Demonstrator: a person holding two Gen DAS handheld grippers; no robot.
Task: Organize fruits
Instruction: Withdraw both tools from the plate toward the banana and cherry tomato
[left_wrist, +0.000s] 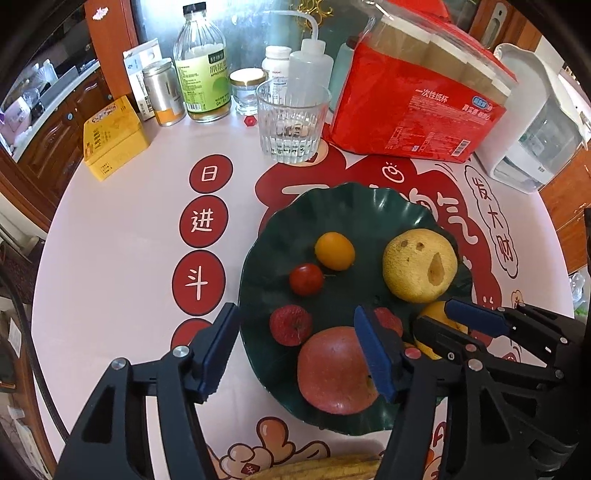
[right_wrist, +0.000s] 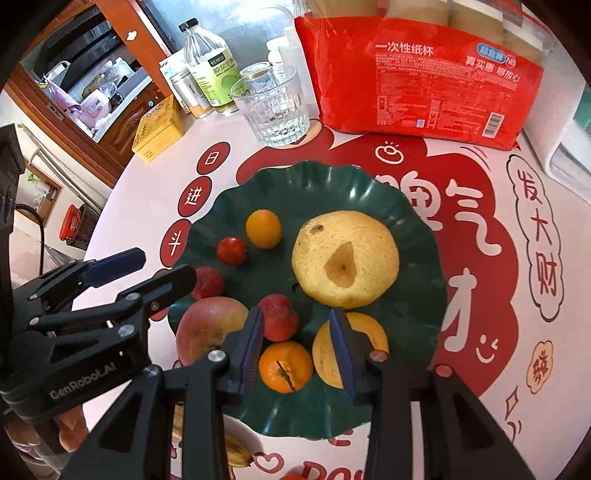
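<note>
My left gripper is spread wide and holds nothing, poised over the near-left rim of the green plate beside the red apple. My right gripper is open too, its blue pads flanking the mandarin without touching. The yellow melon lies on the plate beyond.

The red plastic paper-cup package reads "一次性纸杯". The pink-and-red printed tablecloth carries "日", "进", "斗" in red circles and "发大财" in a cloud outline. The black left gripper body is marked "GenRobot.AI".
</note>
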